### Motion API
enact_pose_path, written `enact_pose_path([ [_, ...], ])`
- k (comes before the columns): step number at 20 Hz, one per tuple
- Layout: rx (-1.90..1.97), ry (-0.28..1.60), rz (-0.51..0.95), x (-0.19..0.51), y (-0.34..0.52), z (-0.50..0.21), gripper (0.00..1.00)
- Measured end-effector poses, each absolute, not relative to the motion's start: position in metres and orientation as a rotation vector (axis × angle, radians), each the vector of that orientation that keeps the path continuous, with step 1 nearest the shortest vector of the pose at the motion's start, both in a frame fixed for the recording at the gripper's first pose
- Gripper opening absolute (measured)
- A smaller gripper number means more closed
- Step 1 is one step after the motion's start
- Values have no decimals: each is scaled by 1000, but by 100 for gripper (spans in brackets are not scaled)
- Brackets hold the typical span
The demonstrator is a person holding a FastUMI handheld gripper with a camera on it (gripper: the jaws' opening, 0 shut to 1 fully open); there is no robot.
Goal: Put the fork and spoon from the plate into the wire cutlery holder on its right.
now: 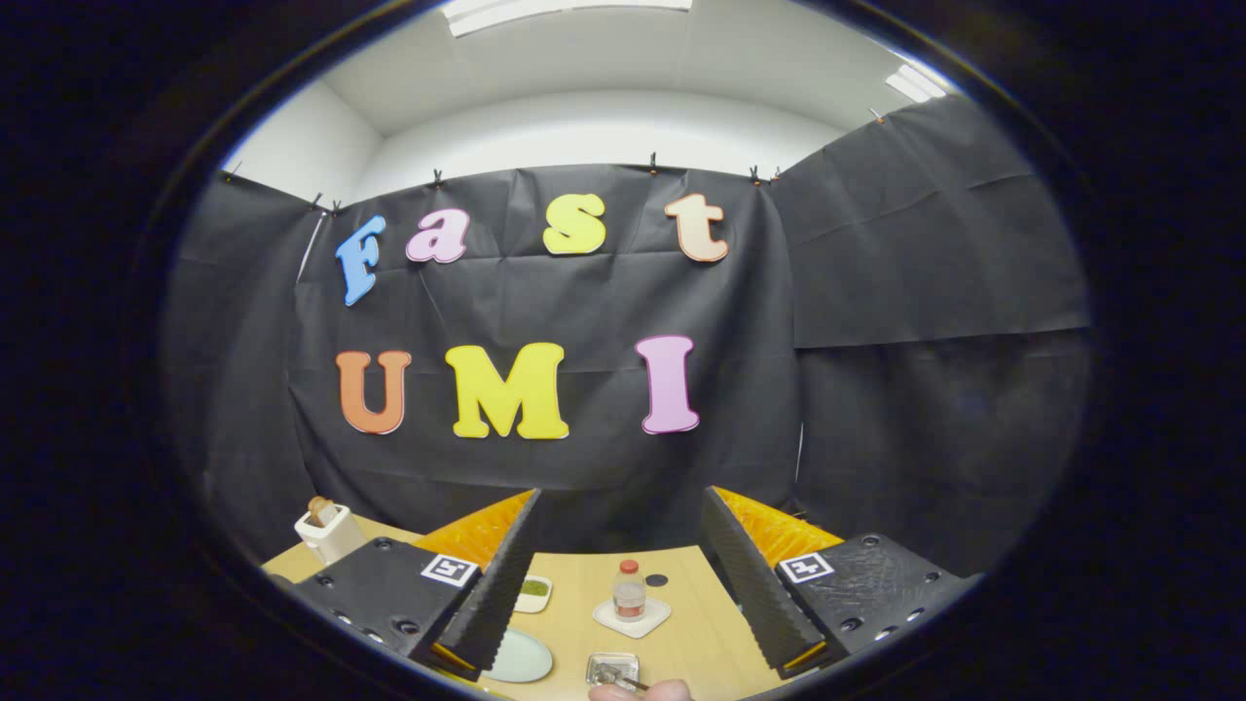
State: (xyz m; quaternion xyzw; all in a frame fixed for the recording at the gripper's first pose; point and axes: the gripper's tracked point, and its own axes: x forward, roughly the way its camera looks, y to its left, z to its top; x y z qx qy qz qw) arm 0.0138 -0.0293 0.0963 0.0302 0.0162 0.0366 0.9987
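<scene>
A: Gripper view first. Where does the claw stand?

B: Held high above the worktop, tilted up at the booth wall, fingers spread wide with nothing between them.

A: And the cutlery?

B: Low and near, between the fingers and beneath them. A small metal tray holds something shiny beside a person's fingertip; I cannot tell fork from spoon there. A pale plate lies just left of it, by the left finger.

A: The wire holder?

B: I can't pick it out. A small bottle stands farther off. The claw would need to pitch down, I'd judge.

Wooden table — plate, bottle, holder
</scene>
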Motion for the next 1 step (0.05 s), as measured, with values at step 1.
enact_pose_path([
  [1,52,34,75,14,-30,96,96],
])
